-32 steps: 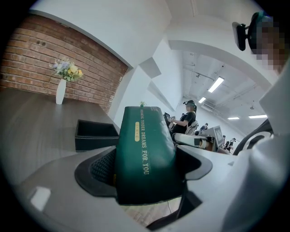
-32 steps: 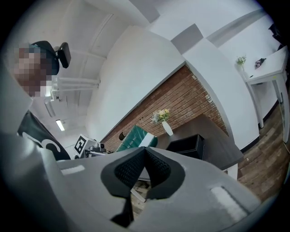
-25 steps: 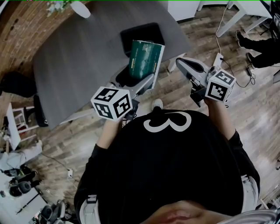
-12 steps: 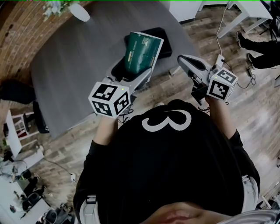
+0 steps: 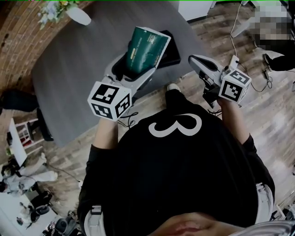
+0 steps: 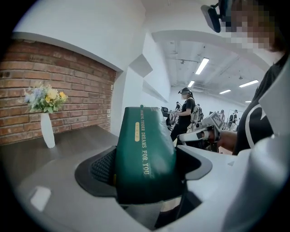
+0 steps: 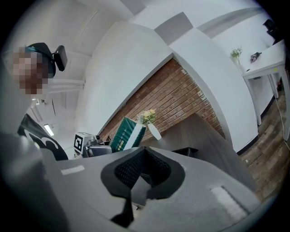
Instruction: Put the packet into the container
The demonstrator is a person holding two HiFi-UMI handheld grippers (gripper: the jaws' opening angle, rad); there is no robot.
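A dark green packet (image 5: 146, 47) with gold print stands upright in my left gripper (image 5: 136, 73), which is shut on its lower end. In the left gripper view the packet (image 6: 144, 152) fills the gap between the two black pads (image 6: 100, 167). It hangs over the grey table (image 5: 78, 60) and covers most of a black container (image 5: 171, 51) lying behind it near the table's right edge. My right gripper (image 5: 197, 61) is held off the table's right side above the wooden floor, jaws together with nothing in them (image 7: 142, 171). From there the packet (image 7: 123, 133) shows at the left.
A white vase of flowers (image 5: 77, 14) stands at the table's far left corner by the brick wall. White table legs and a cable (image 5: 239, 23) lie on the floor to the right. Other people stand in the background of the left gripper view.
My left gripper has carried the packet forward and up the view, over the table, so it now overlaps the black container. The right gripper has barely moved.
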